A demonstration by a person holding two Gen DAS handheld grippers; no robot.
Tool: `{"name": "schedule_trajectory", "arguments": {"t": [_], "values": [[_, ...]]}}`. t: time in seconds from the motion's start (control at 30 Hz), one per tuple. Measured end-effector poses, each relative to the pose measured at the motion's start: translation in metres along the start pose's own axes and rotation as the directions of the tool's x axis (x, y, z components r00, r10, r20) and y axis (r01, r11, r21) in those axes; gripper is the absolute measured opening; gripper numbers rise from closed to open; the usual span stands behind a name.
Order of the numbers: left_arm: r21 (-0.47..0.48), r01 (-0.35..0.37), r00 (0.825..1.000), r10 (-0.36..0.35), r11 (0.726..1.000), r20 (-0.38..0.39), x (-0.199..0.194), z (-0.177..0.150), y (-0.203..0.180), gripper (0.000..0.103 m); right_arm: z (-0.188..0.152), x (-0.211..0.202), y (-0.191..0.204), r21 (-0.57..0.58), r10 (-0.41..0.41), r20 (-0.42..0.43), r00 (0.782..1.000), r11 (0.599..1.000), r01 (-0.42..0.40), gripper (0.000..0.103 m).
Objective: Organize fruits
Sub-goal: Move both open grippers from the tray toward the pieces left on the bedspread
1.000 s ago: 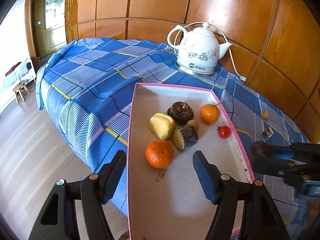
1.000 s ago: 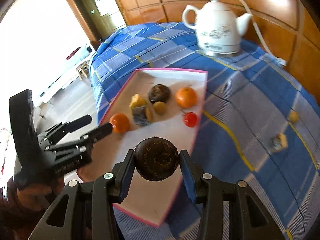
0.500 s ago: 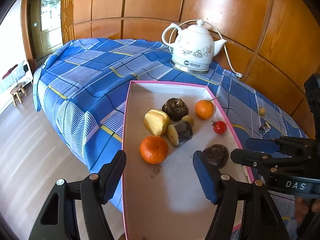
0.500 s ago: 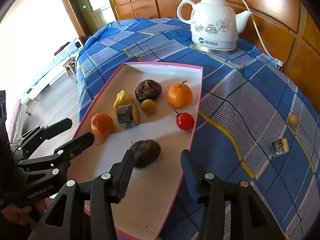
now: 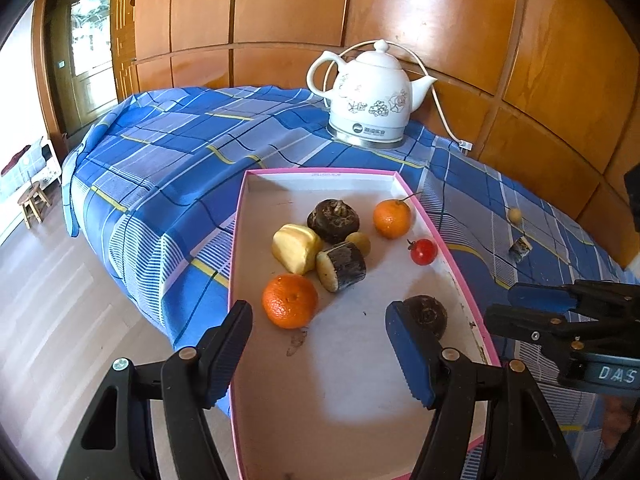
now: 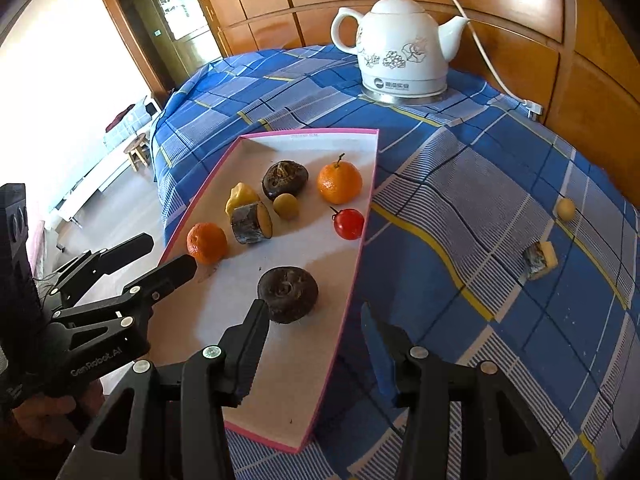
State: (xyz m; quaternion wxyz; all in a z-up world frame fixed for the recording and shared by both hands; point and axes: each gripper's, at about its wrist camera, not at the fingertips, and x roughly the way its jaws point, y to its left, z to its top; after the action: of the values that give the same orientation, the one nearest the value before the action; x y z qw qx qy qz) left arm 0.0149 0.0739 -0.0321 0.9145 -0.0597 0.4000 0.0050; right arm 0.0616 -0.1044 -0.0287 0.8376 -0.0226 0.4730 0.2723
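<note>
A pink-rimmed tray [image 5: 238, 240] [image 6: 362, 248] on the blue checked cloth holds two oranges [image 5: 290, 300] [image 6: 340, 182], a cherry tomato [image 6: 349, 223], a yellow piece [image 5: 296, 248], a cut log-like piece [image 6: 251, 224] and two dark round fruits. One dark fruit [image 6: 288, 294] [image 5: 428, 314] lies free near the tray's right rim. My right gripper [image 6: 312, 352] is open just behind it, empty. My left gripper [image 5: 318, 350] is open and empty over the tray's near end. A small yellow fruit [image 6: 566, 209] and a cut piece [image 6: 540, 260] lie on the cloth at right.
A white electric kettle [image 5: 370, 104] [image 6: 402, 60] with its cord stands at the back against the wood-panelled wall. The table edge drops to the floor on the left, where a small stool [image 5: 34, 202] stands.
My right gripper carried the dark fruit over the tray, opened and set it down near the right rim, then drew back. My left gripper stayed open and shifted slightly.
</note>
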Motion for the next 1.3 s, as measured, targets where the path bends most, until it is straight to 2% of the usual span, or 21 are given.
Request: {"name": "schedule_trajectory", "arguments": {"t": [0.87,1.3], "values": [[0.056,0.014,1.0,-0.013,0.998,-0.015,0.0,-0.003,-0.019,0.07,-0.005,-0.013,-0.003,-0.02,-0.035,0.018,0.999,0.999,0.036,0.049],[0.084,0.029,0.999,-0.028,0.996,-0.021,0.0,-0.006,-0.027,0.07,-0.017,-0.026,-0.021,-0.082,-0.156,0.018,0.988,0.984,0.157,0.049]]}}
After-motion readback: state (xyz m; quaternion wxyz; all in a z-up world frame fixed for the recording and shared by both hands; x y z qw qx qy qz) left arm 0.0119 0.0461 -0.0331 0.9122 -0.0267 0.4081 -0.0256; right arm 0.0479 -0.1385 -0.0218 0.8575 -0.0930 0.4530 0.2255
